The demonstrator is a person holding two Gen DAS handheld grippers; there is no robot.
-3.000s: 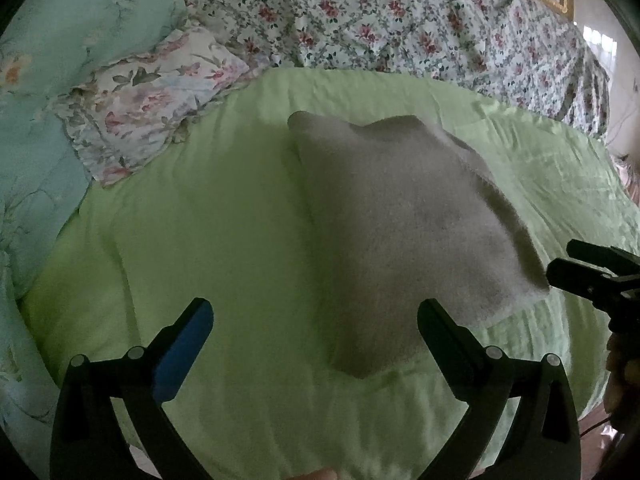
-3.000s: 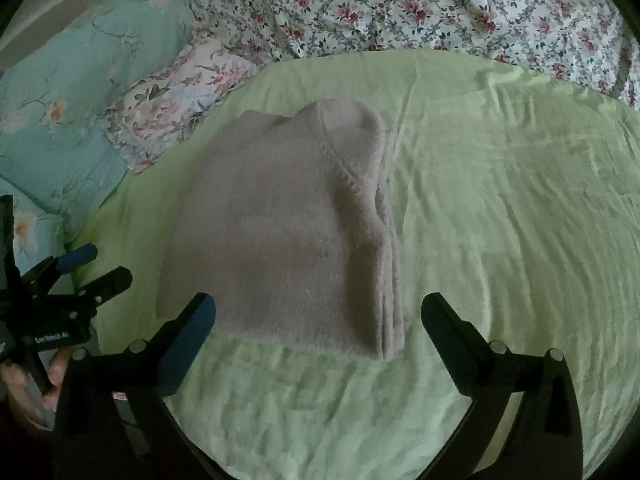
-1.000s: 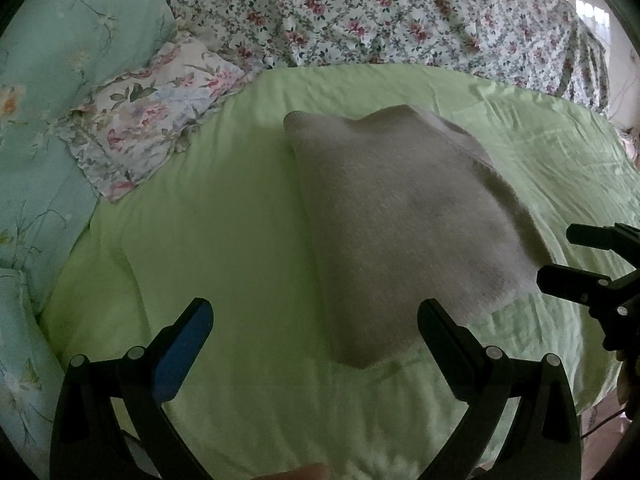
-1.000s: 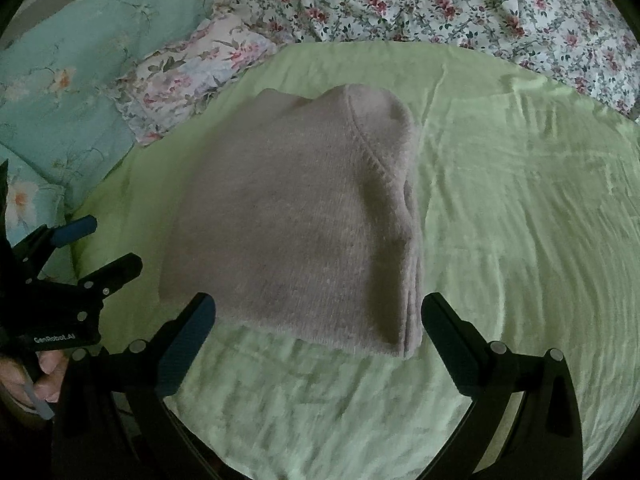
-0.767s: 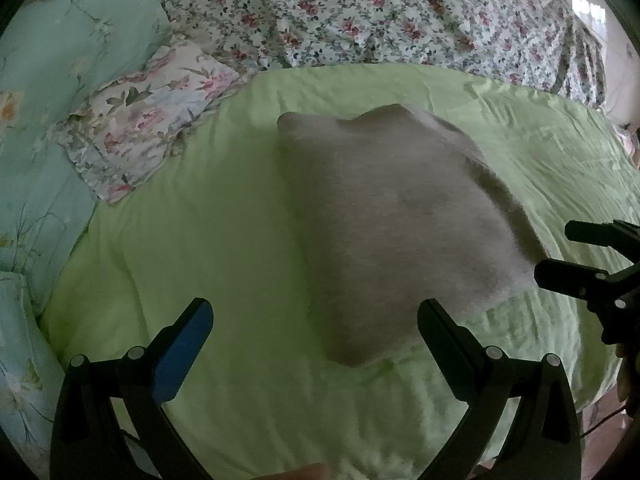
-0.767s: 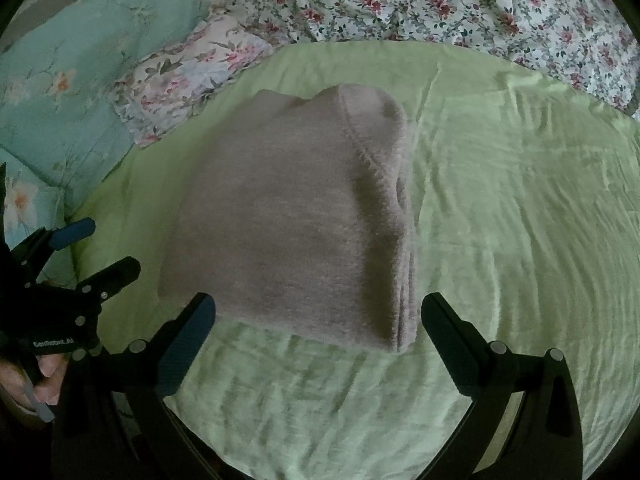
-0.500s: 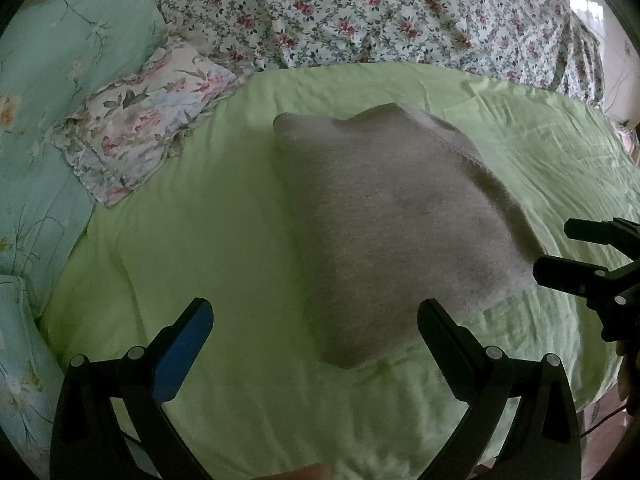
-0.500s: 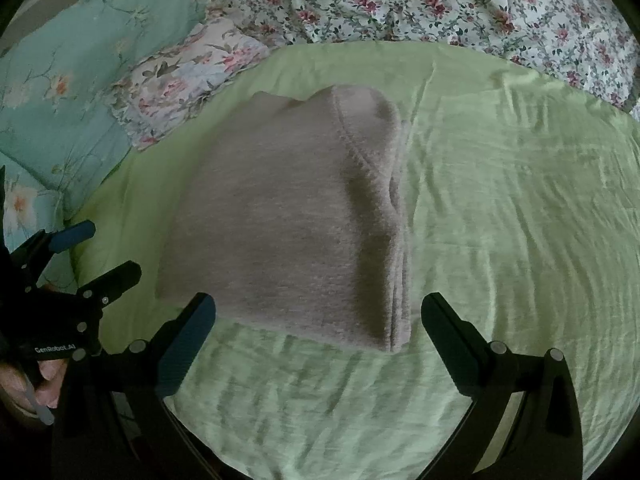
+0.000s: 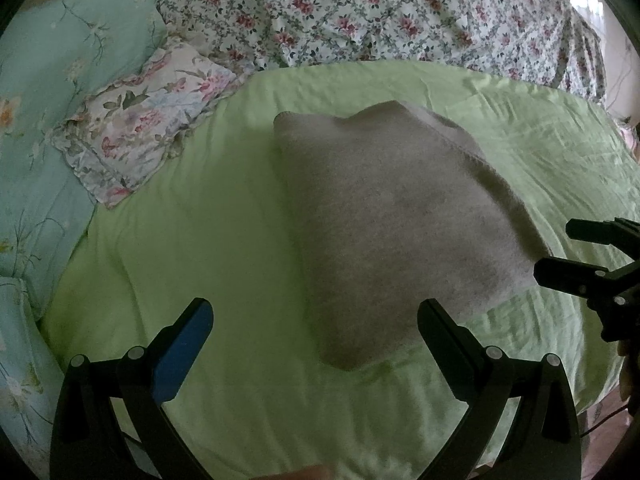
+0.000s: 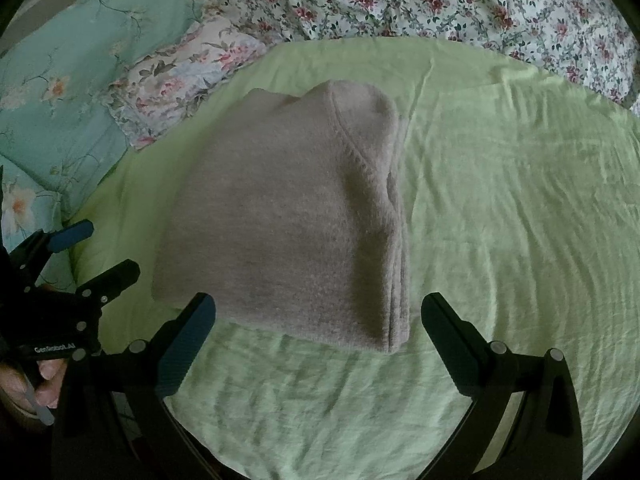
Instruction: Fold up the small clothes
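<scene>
A folded grey knitted garment (image 9: 396,224) lies flat on the light green sheet (image 9: 208,216); it also shows in the right wrist view (image 10: 288,220), with stacked layer edges along its right side. My left gripper (image 9: 316,320) is open and empty, hovering just short of the garment's near corner. My right gripper (image 10: 318,320) is open and empty, hovering at the garment's near edge. Each gripper shows in the other's view: the right one (image 9: 592,256) at the garment's right corner, the left one (image 10: 84,256) at its left corner.
A floral pillow (image 9: 140,128) and a teal flowered quilt (image 9: 48,92) lie to the left. A white rose-print bedspread (image 9: 400,16) covers the back. The green sheet (image 10: 520,208) spreads to the garment's right.
Both grippers have stayed open and drifted only slightly around the folded garment. The garment has kept its shape and place.
</scene>
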